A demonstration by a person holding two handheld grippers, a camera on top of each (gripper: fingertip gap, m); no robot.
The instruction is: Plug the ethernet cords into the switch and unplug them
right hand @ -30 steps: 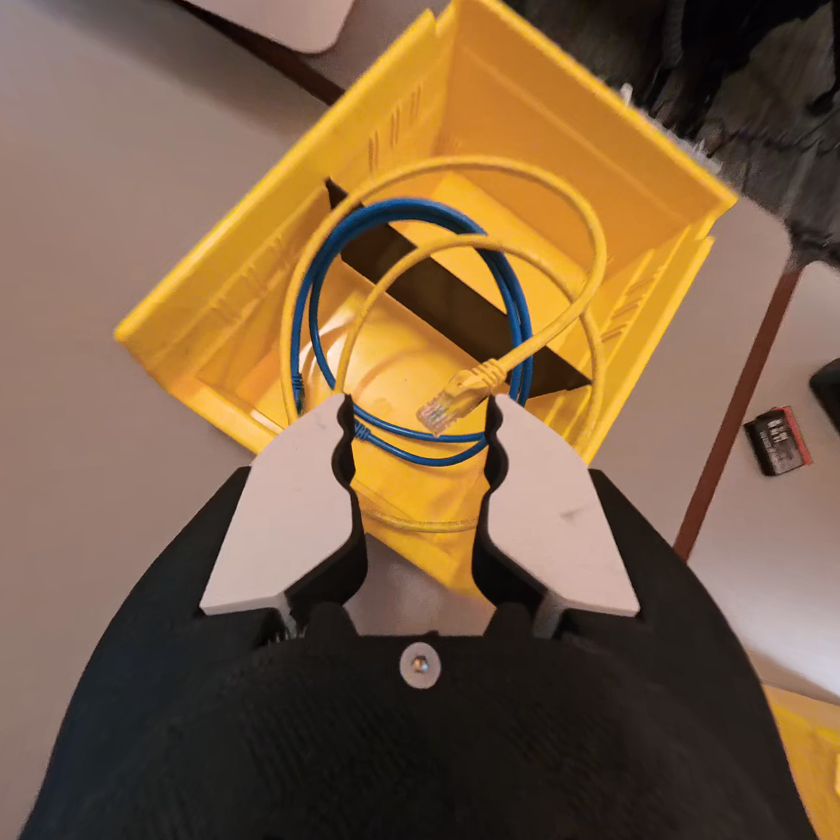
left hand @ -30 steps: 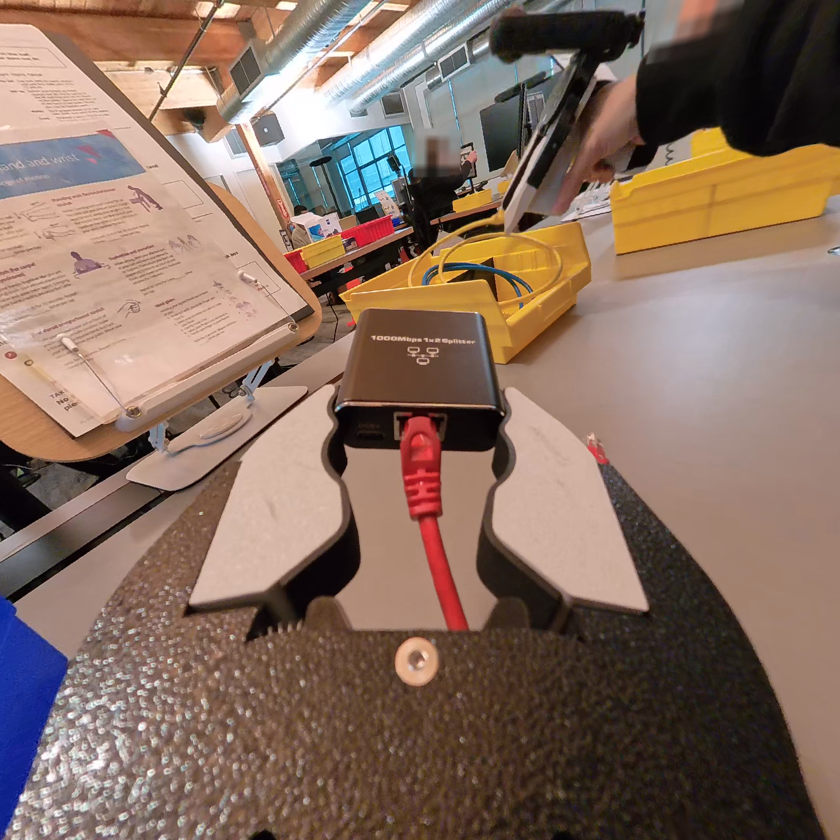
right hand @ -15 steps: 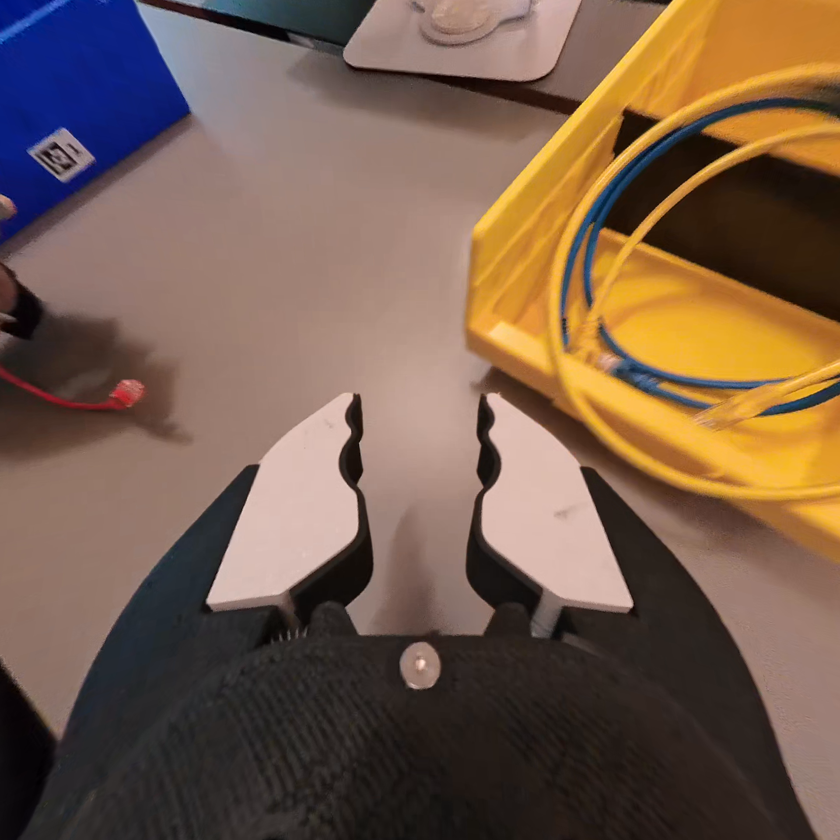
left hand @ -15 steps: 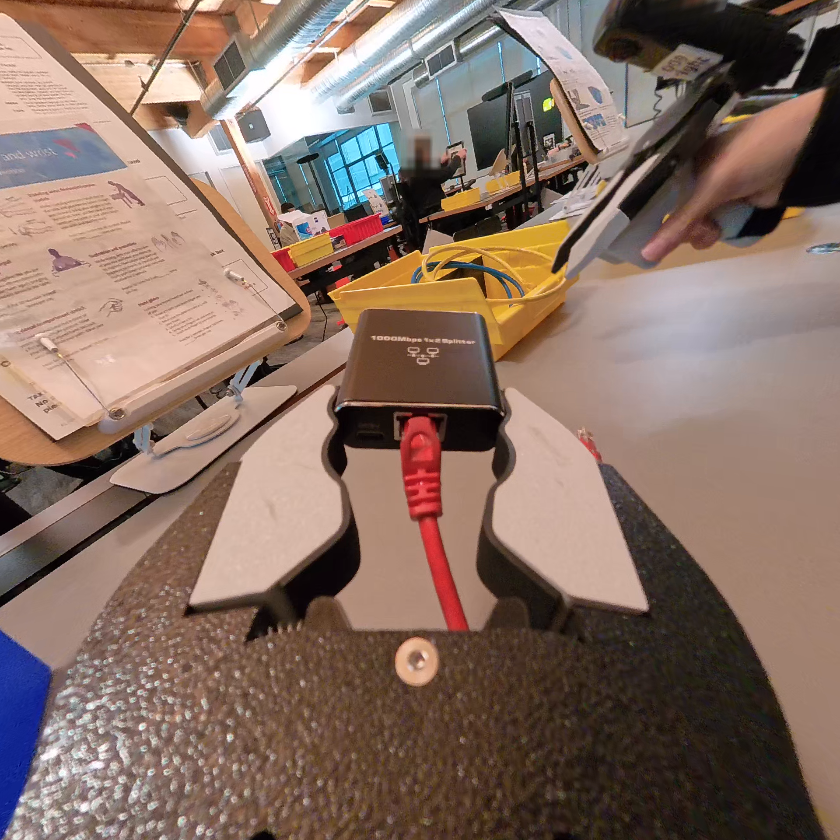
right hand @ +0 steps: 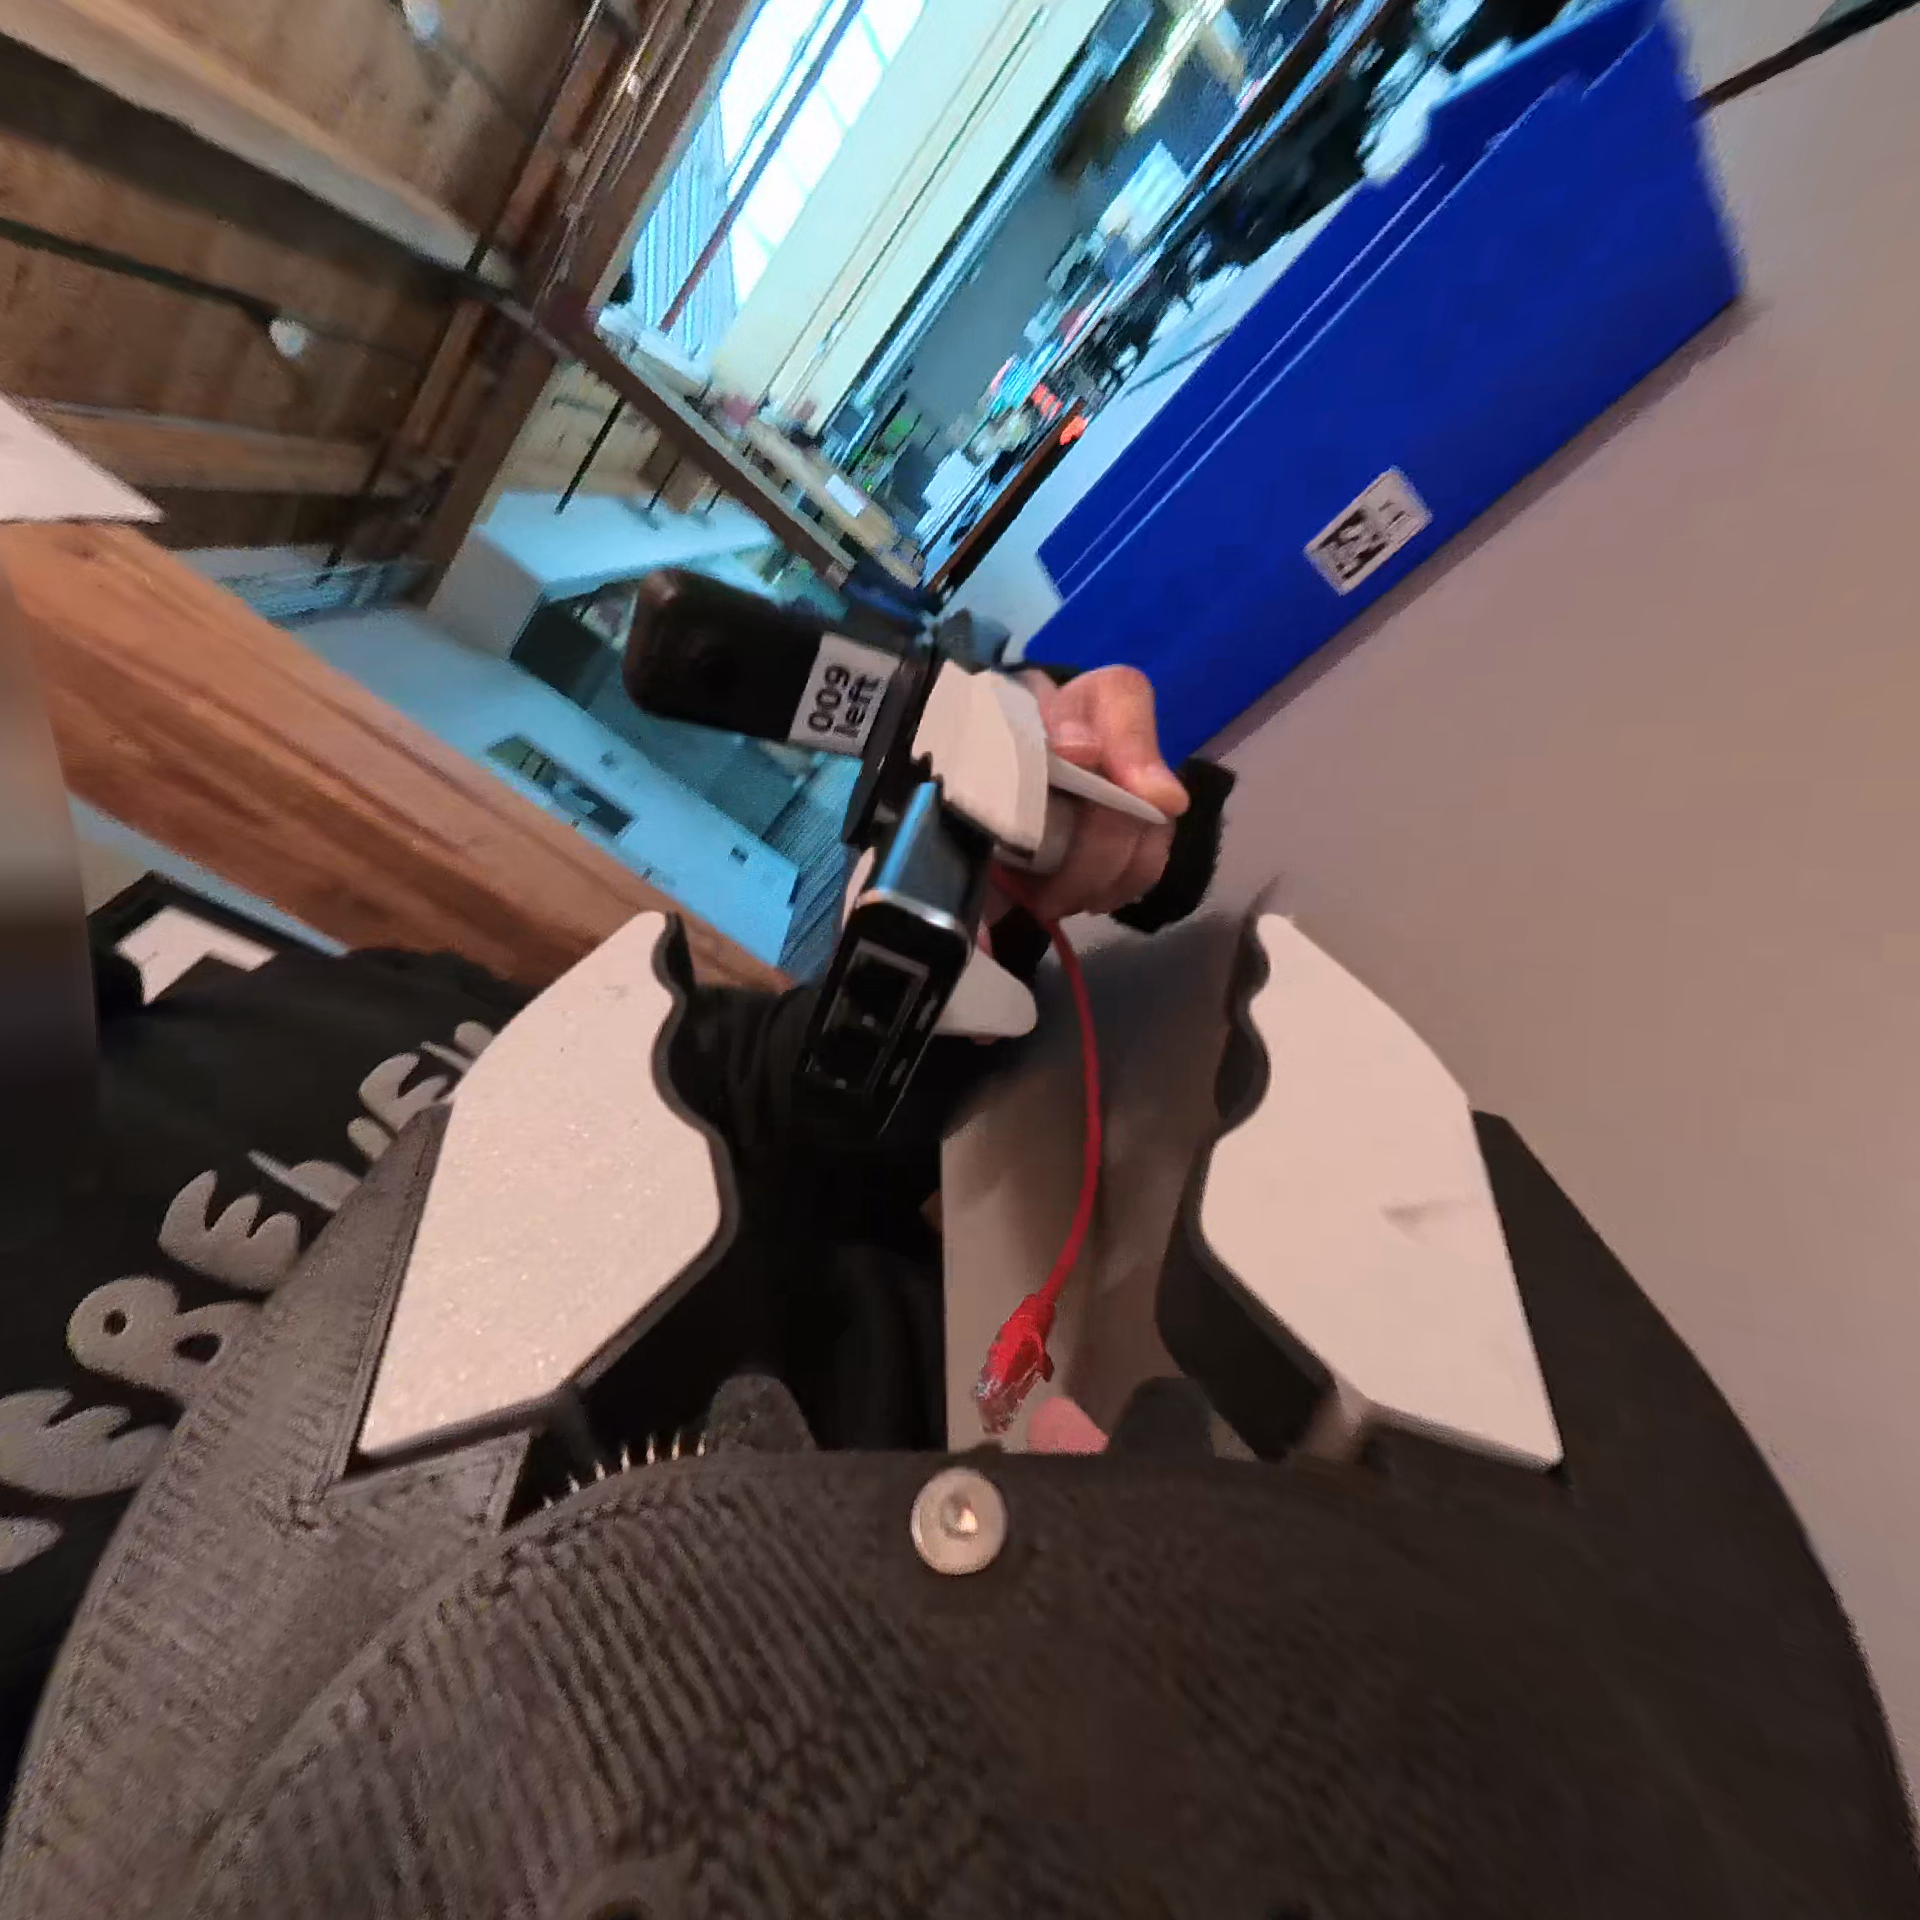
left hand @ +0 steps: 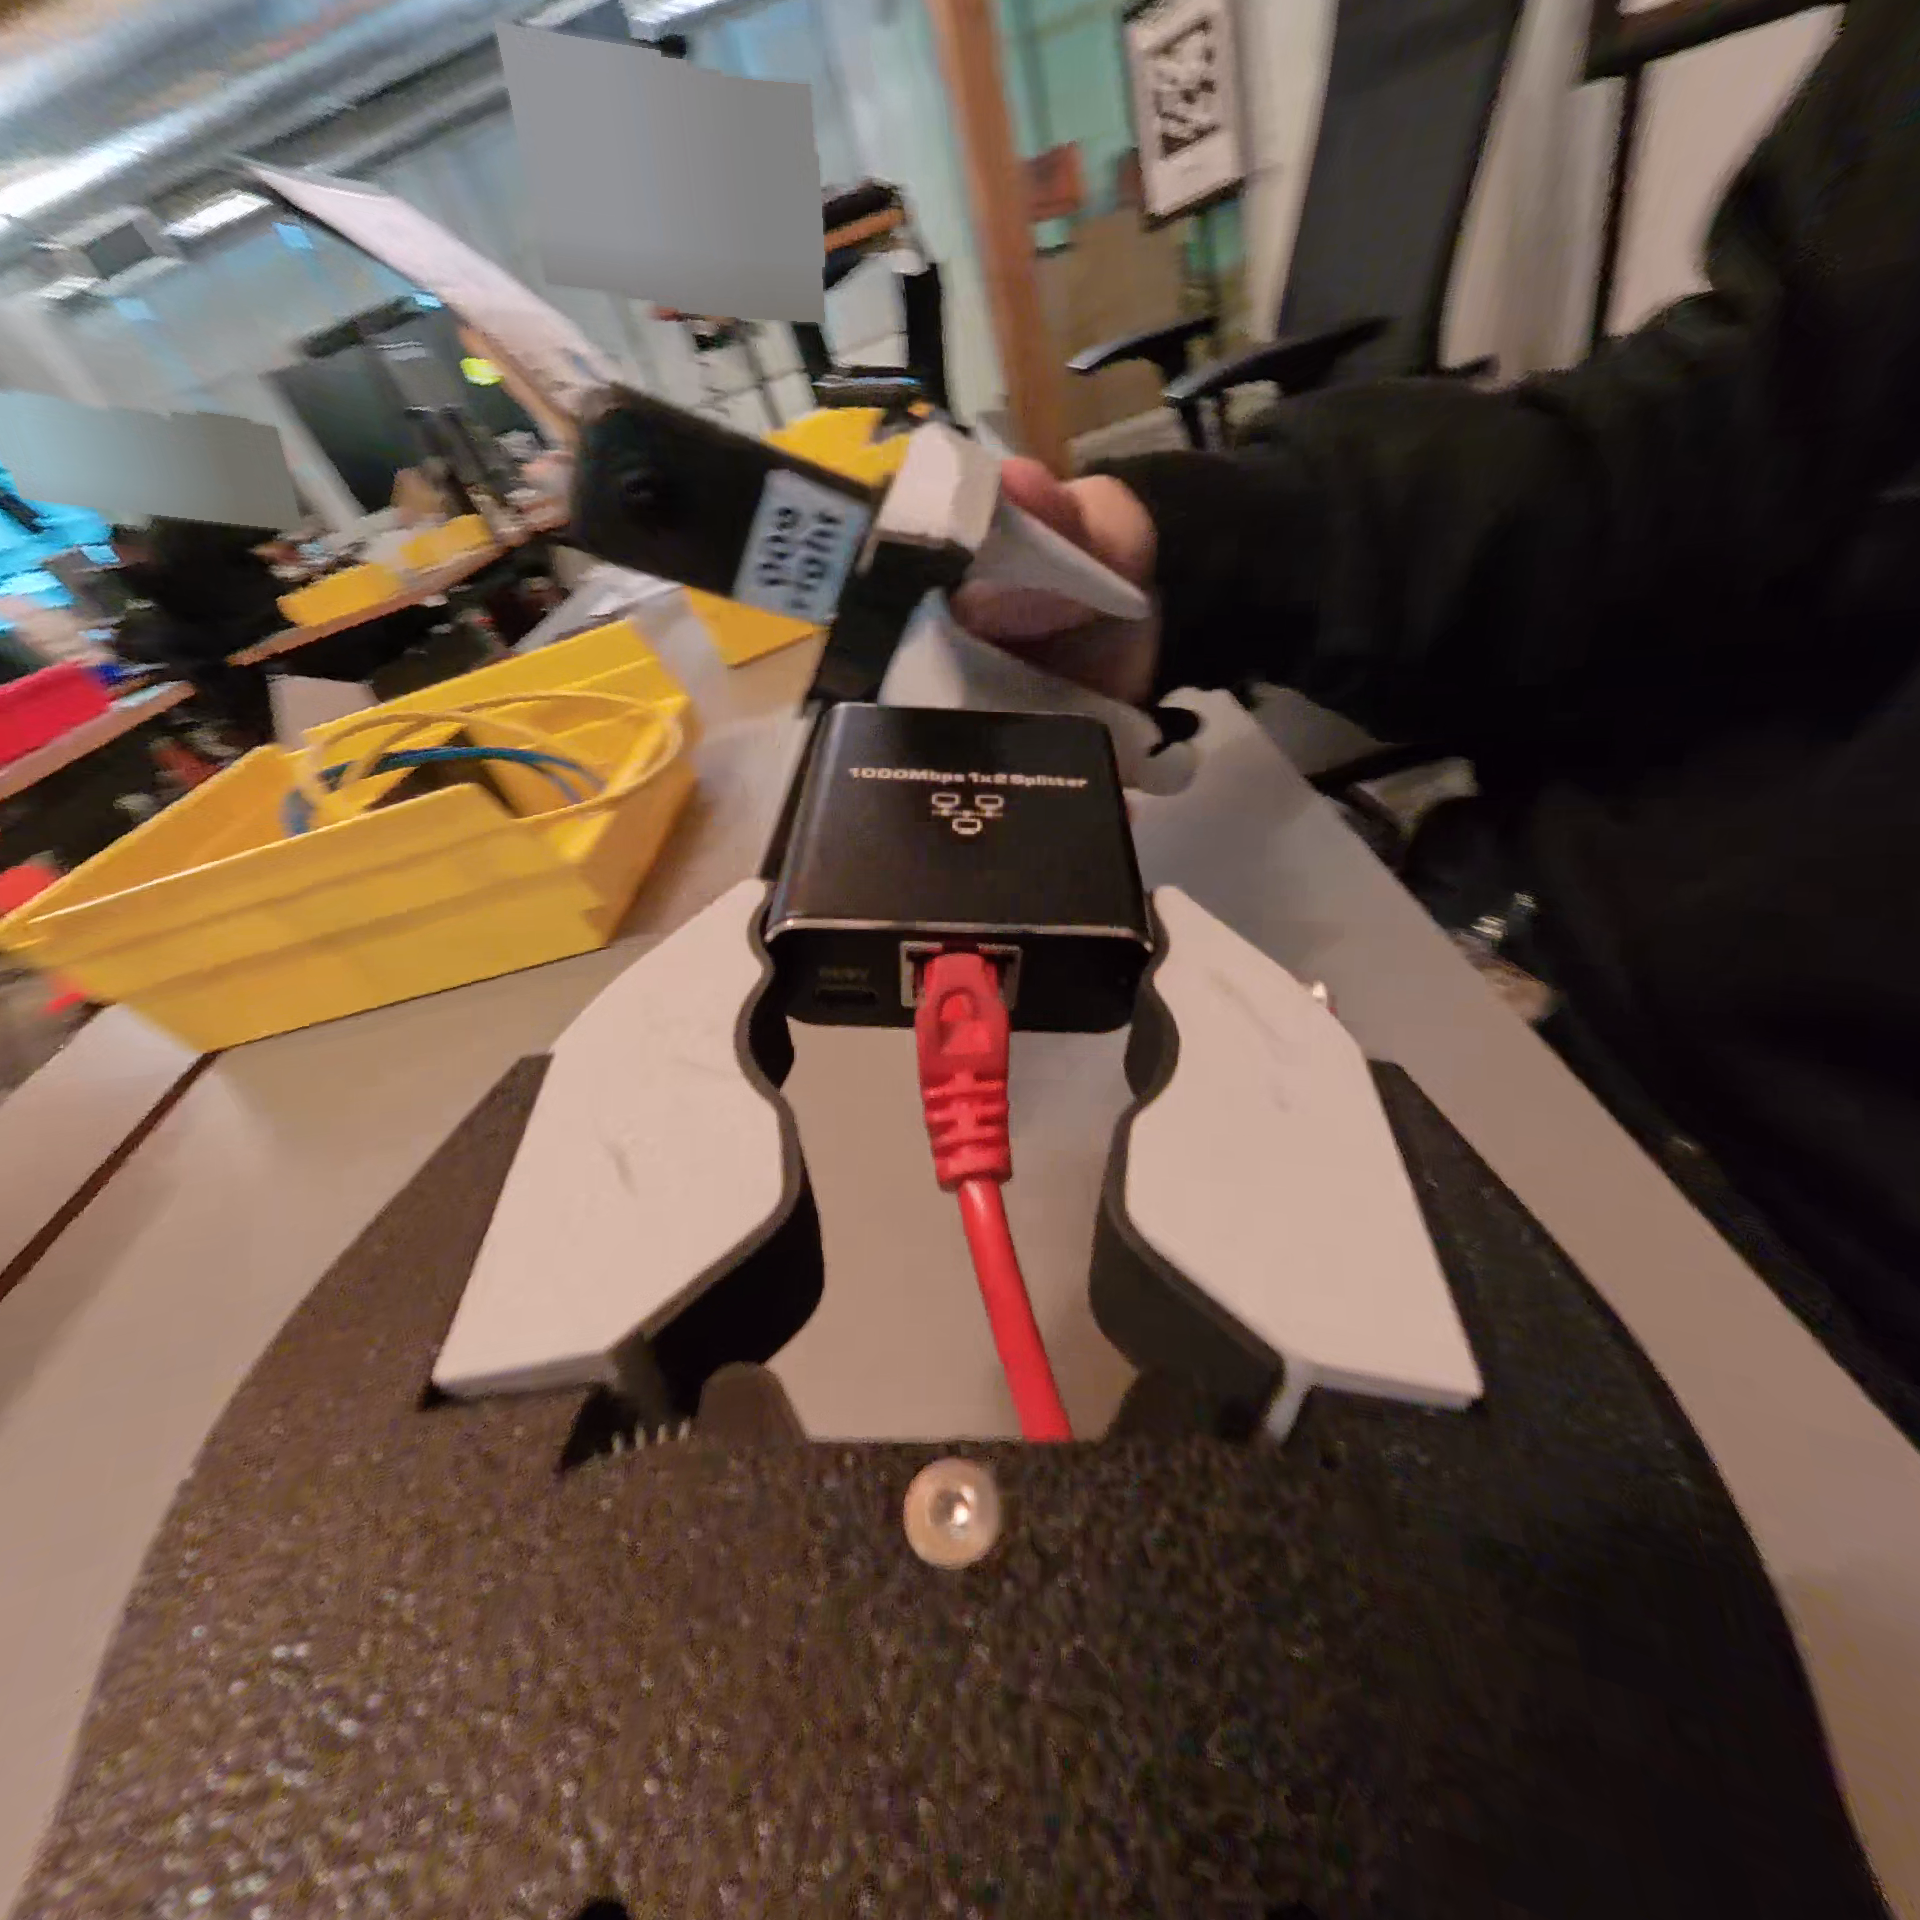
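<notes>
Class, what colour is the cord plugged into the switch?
Red cord, plugged into the black switch; clearest in the left wrist view.

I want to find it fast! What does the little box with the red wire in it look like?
Look at the grey table, just right of the yellow bin with its yellow and blue cords. The left gripper pinches a small black switch between its grey fingers. It is the only flat black box there, with a red ethernet cord plugged into its near face.

Red cord (left hand: 961,1081), black switch (left hand: 961,842), yellow bin (left hand: 343,914)
</notes>
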